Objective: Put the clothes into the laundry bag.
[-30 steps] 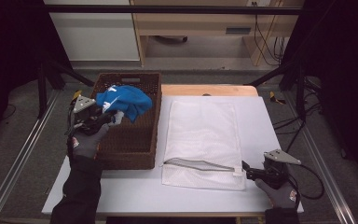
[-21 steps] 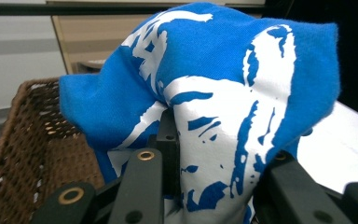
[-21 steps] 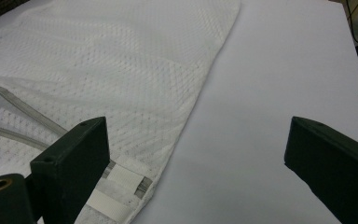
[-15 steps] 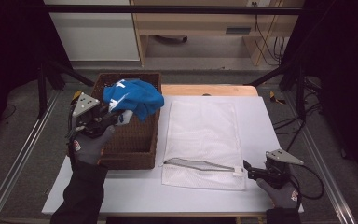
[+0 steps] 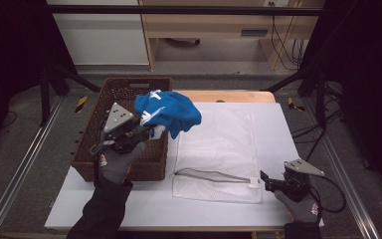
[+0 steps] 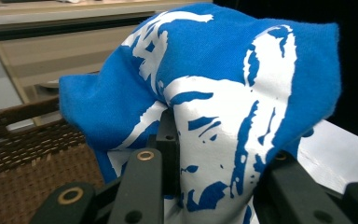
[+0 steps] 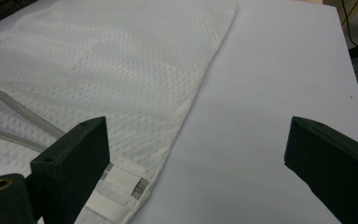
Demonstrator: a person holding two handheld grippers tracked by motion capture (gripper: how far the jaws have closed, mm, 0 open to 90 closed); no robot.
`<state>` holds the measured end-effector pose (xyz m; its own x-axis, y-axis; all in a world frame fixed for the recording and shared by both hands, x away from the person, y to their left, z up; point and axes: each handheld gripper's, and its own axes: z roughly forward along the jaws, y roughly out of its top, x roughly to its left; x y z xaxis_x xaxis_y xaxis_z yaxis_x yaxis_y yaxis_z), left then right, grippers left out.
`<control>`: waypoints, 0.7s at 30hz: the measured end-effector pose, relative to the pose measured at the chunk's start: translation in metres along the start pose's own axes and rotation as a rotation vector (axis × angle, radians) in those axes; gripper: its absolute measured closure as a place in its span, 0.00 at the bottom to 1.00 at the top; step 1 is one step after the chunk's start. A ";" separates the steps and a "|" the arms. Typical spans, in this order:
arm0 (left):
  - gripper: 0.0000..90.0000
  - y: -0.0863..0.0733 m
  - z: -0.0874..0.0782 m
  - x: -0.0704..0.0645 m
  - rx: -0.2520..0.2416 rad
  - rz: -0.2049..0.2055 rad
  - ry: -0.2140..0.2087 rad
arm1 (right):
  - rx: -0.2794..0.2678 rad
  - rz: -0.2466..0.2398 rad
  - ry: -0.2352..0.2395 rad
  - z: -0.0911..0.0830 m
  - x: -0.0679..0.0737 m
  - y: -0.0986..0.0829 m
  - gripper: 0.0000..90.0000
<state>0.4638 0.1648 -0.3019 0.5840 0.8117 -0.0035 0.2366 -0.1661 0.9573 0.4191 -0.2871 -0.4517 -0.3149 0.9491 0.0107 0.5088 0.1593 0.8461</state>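
Blue cotton T-shirt with white print (image 5: 167, 112), bunched up, hangs above the right rim of the brown wicker basket (image 5: 92, 154), pinched in the left gripper (image 5: 146, 130); in the left gripper view the jaws press together on a fold of the printed fabric (image 6: 214, 116). Soft, light, floppy, not fragile; likely to sag and trail, so a thick gathered fold is the safest hold, not a single edge. White mesh laundry bag (image 5: 218, 149) lies flat on the white table (image 5: 278, 124) just right of the basket, zipper mouth partly open. Right gripper (image 5: 267, 181) sits at the bag's near right corner, jaws spread, holding nothing; the corner tab (image 7: 116, 189) lies just beside one jaw.
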 end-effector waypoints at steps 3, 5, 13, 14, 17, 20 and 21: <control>0.78 0.000 0.005 -0.007 0.008 0.011 -0.015 | -0.002 -0.003 -0.003 0.000 0.000 0.000 0.08; 0.78 0.001 0.010 -0.015 0.014 0.019 -0.029 | -0.004 -0.001 -0.002 -0.001 -0.001 0.000 0.08; 0.78 0.002 0.033 -0.047 0.045 0.071 -0.072 | -0.003 -0.005 -0.005 -0.001 -0.002 0.000 0.08; 0.78 0.002 0.033 -0.047 0.045 0.071 -0.072 | -0.003 -0.001 -0.002 -0.001 -0.001 0.000 0.08; 0.78 0.001 0.045 -0.062 0.058 0.078 -0.097 | -0.004 0.004 0.000 -0.003 -0.002 0.000 0.08; 0.78 -0.003 0.055 -0.071 0.073 0.089 -0.109 | -0.009 -0.005 -0.005 -0.003 -0.003 0.000 0.08; 0.78 -0.004 0.058 -0.074 0.080 0.092 -0.112 | -0.008 0.001 -0.004 -0.003 -0.003 0.000 0.08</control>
<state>0.4648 0.0729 -0.3222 0.6882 0.7240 0.0465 0.2368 -0.2848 0.9289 0.4177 -0.2909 -0.4499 -0.3112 0.9503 0.0095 0.5026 0.1561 0.8503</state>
